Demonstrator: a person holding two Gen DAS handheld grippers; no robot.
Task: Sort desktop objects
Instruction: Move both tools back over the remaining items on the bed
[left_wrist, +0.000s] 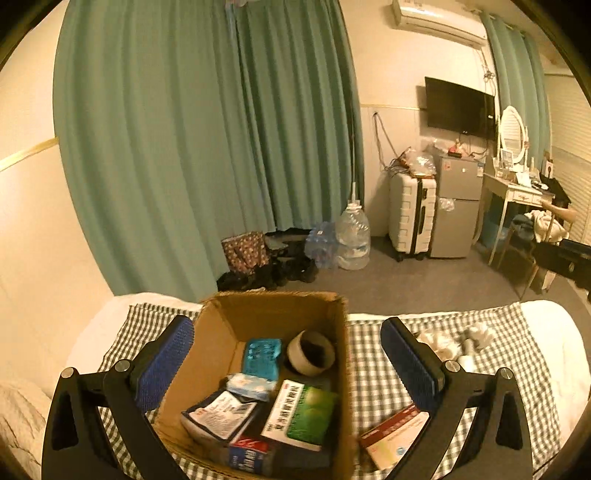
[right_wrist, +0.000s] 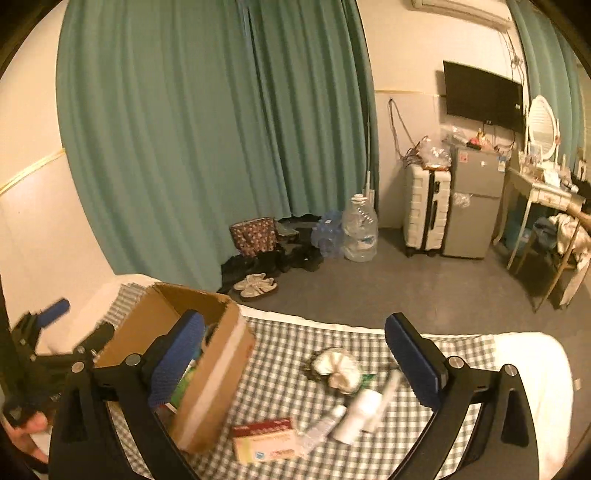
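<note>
An open cardboard box (left_wrist: 225, 339) stands on the checked cloth (left_wrist: 369, 350); it also shows in the right wrist view (right_wrist: 218, 369). Inside lie a green and white medicine box (left_wrist: 301, 413), a teal packet (left_wrist: 262, 356), a dark-centred roll (left_wrist: 312, 352) and other packets. My left gripper (left_wrist: 288, 362) is open and empty above the box. My right gripper (right_wrist: 295, 362) is open and empty above the cloth. A red and cream box (right_wrist: 264, 439), white tubes and a bottle (right_wrist: 360, 410) and a white fabric bundle (right_wrist: 338, 369) lie on the cloth. The red box also shows in the left wrist view (left_wrist: 395, 435).
The left gripper shows in the right wrist view (right_wrist: 48, 325), held by a hand. Beyond the bed edge are grey floor, shoes (right_wrist: 255, 286), water bottles (right_wrist: 360, 232), a suitcase (right_wrist: 426, 210), a small fridge (right_wrist: 474, 199) and green curtains (right_wrist: 207, 129).
</note>
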